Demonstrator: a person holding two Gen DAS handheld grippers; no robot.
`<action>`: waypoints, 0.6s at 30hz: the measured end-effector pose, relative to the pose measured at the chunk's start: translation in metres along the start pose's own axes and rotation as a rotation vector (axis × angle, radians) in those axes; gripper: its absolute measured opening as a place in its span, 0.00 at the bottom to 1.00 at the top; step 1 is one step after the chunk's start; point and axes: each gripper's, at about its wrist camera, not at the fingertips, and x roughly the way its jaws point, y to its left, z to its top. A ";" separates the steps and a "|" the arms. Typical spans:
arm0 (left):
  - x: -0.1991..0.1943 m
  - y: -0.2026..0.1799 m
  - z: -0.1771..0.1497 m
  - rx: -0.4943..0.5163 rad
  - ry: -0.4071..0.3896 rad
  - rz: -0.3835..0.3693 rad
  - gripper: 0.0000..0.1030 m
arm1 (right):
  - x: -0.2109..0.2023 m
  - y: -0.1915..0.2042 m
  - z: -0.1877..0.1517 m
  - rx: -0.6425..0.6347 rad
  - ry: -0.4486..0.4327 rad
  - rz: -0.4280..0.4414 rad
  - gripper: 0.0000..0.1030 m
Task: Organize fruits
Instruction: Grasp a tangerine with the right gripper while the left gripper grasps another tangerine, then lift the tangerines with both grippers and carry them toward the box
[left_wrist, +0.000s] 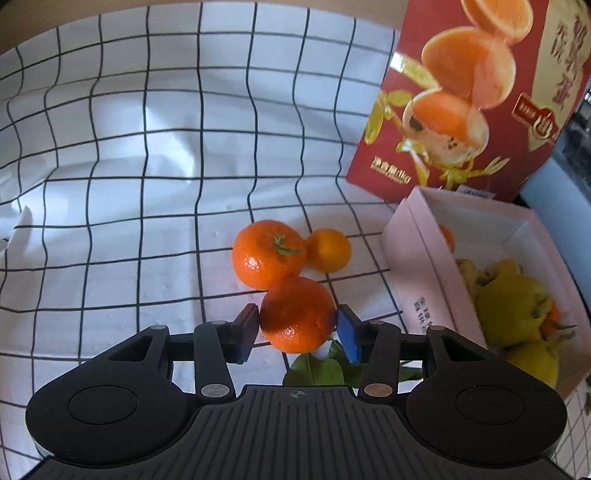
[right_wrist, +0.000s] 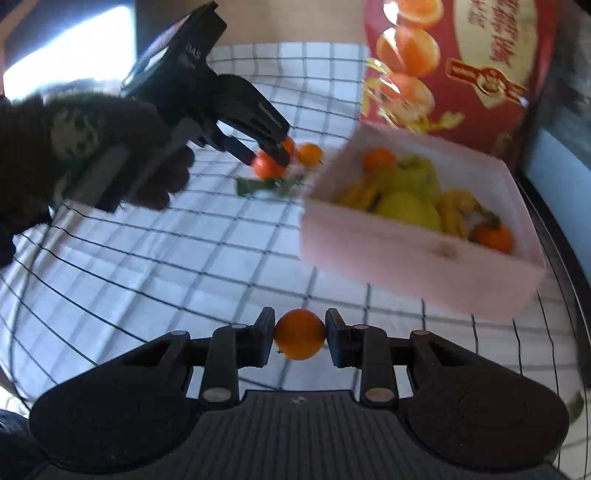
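Observation:
A tangerine (left_wrist: 295, 314) with green leaves (left_wrist: 317, 369) under it lies on the checked cloth, between the fingers of my left gripper (left_wrist: 297, 328). The pads stand close on either side of it, with a thin gap on the right. Just beyond it lie a stemmed tangerine (left_wrist: 267, 254) and a small orange (left_wrist: 328, 251). My right gripper (right_wrist: 300, 334) is shut on a small round orange (right_wrist: 300, 334), held above the cloth in front of the pink box (right_wrist: 406, 258). From the right wrist view, the left gripper (right_wrist: 267, 157) reaches down over the tangerine pile.
The pink box (left_wrist: 413, 236) holds yellow fruits (left_wrist: 513, 306) and a few oranges. A tall red orange carton (left_wrist: 461, 92) stands behind it. A gloved hand (right_wrist: 74, 147) holds the left gripper. The white black-gridded cloth (left_wrist: 129, 184) stretches away to the left.

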 end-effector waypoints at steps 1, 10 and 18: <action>0.003 0.000 0.000 0.000 0.009 0.002 0.49 | 0.001 -0.002 -0.004 0.008 -0.009 -0.002 0.28; -0.033 0.002 -0.027 -0.015 -0.046 -0.057 0.49 | 0.004 -0.009 -0.016 0.018 -0.041 -0.010 0.48; -0.092 0.009 -0.080 -0.070 -0.040 -0.219 0.49 | 0.013 -0.010 -0.024 0.022 -0.040 0.006 0.55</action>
